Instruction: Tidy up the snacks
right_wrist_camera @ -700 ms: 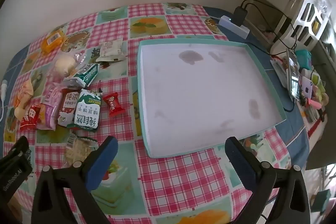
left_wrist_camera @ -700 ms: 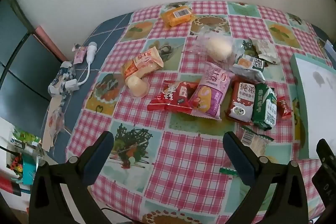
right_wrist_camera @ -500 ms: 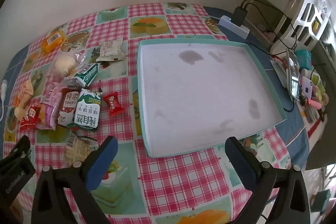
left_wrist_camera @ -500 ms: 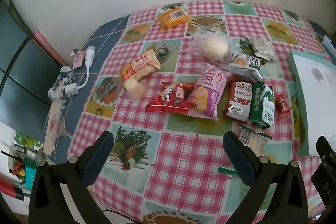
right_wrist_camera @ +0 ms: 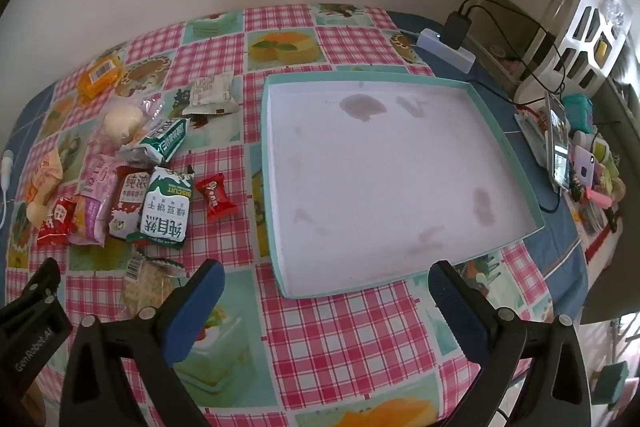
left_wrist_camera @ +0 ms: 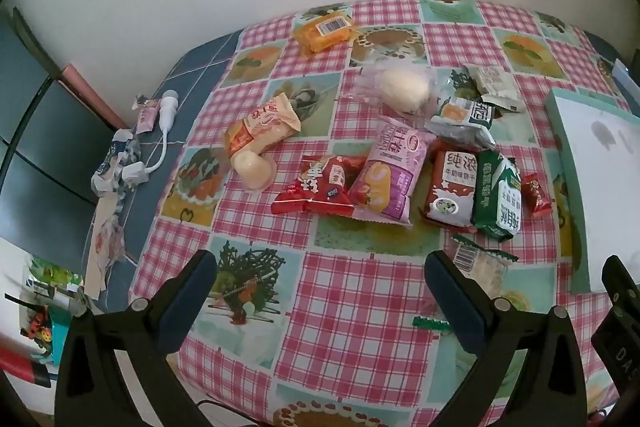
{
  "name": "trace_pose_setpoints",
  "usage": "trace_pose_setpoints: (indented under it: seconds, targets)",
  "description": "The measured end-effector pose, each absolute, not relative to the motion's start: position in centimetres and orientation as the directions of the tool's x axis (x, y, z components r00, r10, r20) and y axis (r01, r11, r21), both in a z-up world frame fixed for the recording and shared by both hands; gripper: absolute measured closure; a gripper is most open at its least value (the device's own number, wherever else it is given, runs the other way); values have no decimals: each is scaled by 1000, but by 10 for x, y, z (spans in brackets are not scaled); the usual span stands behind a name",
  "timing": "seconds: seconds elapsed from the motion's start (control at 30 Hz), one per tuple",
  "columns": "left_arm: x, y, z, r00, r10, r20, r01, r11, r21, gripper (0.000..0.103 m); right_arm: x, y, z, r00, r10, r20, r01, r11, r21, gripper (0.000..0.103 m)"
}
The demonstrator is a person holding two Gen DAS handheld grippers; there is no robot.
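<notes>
I hold both tools above the checked tablecloth (right_wrist_camera: 344, 323) with nothing in them — my left gripper (left_wrist_camera: 320, 291) and my right gripper (right_wrist_camera: 326, 291) each have their fingers spread fully apart. The snacks lie loose in a heap on the cloth to the left of the teal tray (right_wrist_camera: 520, 187), which is bare inside but for some faint stains. Nearest the tray is the small red candy (right_wrist_camera: 216, 201), just beside the green biscuit pack (right_wrist_camera: 166, 211); a clear-wrapped cracker pack (left_wrist_camera: 482, 267) sits close under my left tool's right finger. I judge the first pick is due — best to start at the tray side, drop the fingers astride one packet across its narrow width, and pinch the body, not the crimped end. The round pale item (left_wrist_camera: 402, 89) is perhaps a bun in film.
</notes>
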State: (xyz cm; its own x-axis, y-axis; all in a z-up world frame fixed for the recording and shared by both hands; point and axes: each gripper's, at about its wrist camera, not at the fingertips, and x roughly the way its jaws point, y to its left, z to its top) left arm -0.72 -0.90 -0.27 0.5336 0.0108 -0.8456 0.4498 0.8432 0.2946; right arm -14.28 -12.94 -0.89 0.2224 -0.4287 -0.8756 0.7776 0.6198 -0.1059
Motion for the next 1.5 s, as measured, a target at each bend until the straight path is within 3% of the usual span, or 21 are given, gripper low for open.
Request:
trace_pose_setpoints:
  seconds: [1.5]
  targets:
    - [-9, -12, -8, 521, 14, -854, 464, 835, 297, 0, -142, -129, -14, 209, -423, -882, 774, 623, -115, 0]
